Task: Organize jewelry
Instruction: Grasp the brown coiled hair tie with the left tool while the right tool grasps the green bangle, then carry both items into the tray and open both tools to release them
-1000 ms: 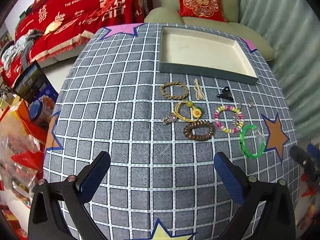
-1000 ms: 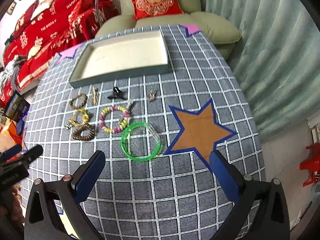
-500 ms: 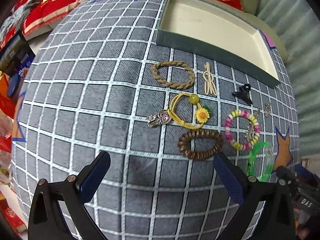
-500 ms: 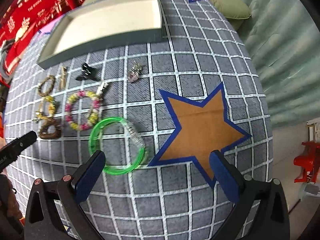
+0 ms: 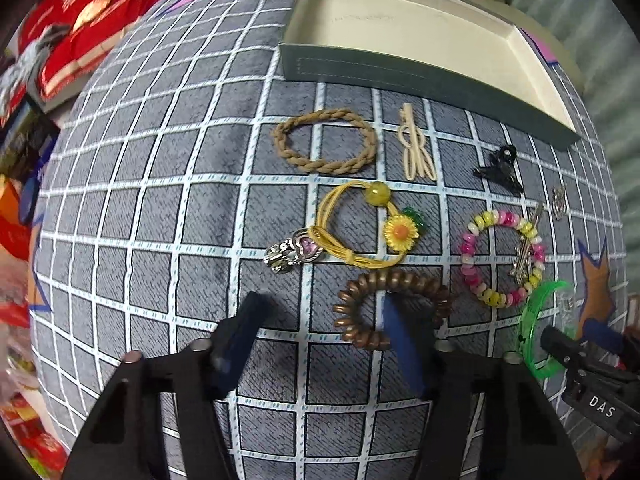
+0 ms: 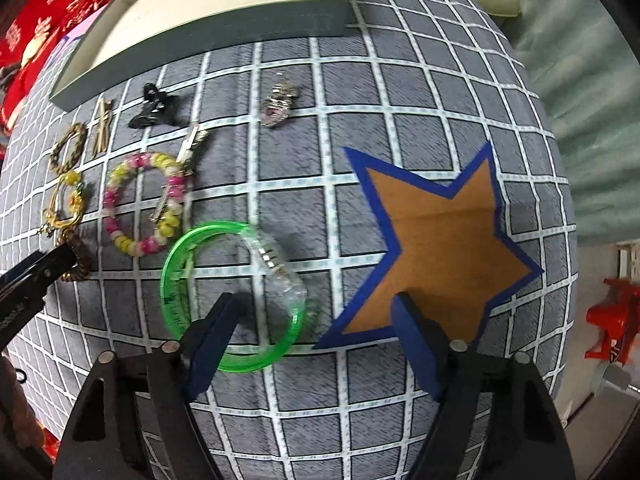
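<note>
Both hand-held grippers have come down close to the checked worktop (image 5: 160, 200), their jaws just closing, now half wide. Left hand-held gripper (image 5: 324, 332) straddles one side of the brown coil hair tie (image 5: 352, 320); right hand-held gripper (image 6: 316, 320) straddles the green bangle (image 6: 176, 264). Neither is clamped yet. Grey tray (image 5: 360, 68) lies behind.

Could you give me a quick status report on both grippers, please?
Left gripper closing around brown coil tie. Right gripper closing around green bangle. Neither gripped yet. Tray empty, path clear.
</note>
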